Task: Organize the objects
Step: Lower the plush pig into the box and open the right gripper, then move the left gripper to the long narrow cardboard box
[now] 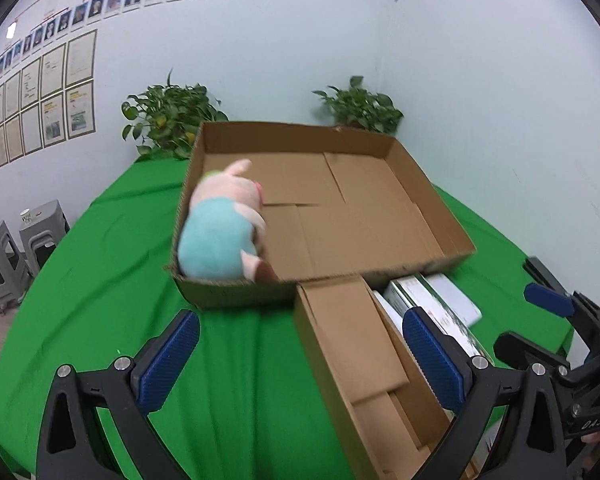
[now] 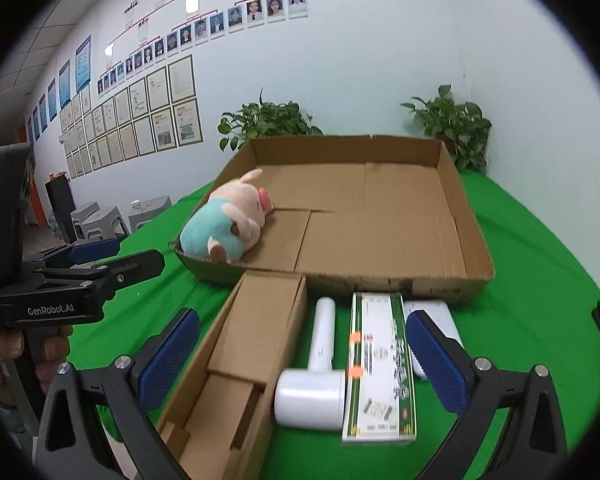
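Observation:
A plush pig [image 1: 224,232] in a light blue shirt lies in the near left corner of a wide, shallow cardboard tray [image 1: 439,200]; it also shows in the right wrist view as the pig [image 2: 228,224] in the tray [image 2: 471,224]. In front of the tray a small open cardboard box [image 2: 252,344] lies on the green cloth. Beside it are a white hair-dryer-like device [image 2: 315,380], a green and white carton [image 2: 379,368] and a flat white item [image 2: 439,314]. My left gripper [image 1: 303,360] is open over the cloth and the small box [image 1: 347,344], holding nothing. My right gripper [image 2: 303,356] is open above the device and carton.
A green cloth [image 1: 100,300] covers the round table. Two potted plants [image 1: 168,120] [image 1: 359,106] stand behind the tray against the wall. Grey stools [image 1: 4,256] are on the floor to the left. Each gripper shows at the other view's edge: right gripper [image 1: 535,324], left gripper [image 2: 138,254].

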Motion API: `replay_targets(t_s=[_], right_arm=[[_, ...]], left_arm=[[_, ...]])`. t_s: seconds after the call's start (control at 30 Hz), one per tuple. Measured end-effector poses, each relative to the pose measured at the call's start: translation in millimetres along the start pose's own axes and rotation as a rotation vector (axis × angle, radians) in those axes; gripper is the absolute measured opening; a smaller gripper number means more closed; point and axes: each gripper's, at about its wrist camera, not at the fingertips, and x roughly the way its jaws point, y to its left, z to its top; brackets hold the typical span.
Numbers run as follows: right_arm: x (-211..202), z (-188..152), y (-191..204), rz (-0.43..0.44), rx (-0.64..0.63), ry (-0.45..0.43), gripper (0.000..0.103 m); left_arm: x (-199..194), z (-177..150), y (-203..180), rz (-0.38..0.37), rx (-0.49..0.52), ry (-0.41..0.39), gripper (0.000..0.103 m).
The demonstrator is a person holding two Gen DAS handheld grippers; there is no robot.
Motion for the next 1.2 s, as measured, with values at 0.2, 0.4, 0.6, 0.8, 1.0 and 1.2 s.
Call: replay_targets(t_s=[0.2, 0.4, 0.6, 0.8, 1.0, 1.2], right_arm=[[-22, 4, -2, -0.035, -0.008, -0.072, 0.102], [-29, 9, 6, -0.06, -0.063, -0.129, 0.083], [-19, 1, 3, -0.082, -0.053, -0.075, 0.009], [-23, 2, -3, -0.049, -0.025, -0.093, 0.102], [-17, -1, -3, -0.036, -0.027, -0.066, 0.102], [-9, -17, -1, 0.026, -0.03, -0.003, 0.102]], left_arm=[[-22, -4, -18, 0.022, 0.024, -0.066, 0.101], [-40, 8, -17, 0.063, 0.025, -0.151, 0.076], [-42, 8, -11, 0.075, 0.001, -0.15, 0.003], [-42, 4, -6, 0.102, -0.043, -0.183, 0.103], [-35, -5, -1, 0.066, -0.088, -0.157, 0.102], [-17, -16, 0, 0.018, -0.084, -0.081, 0.102]])
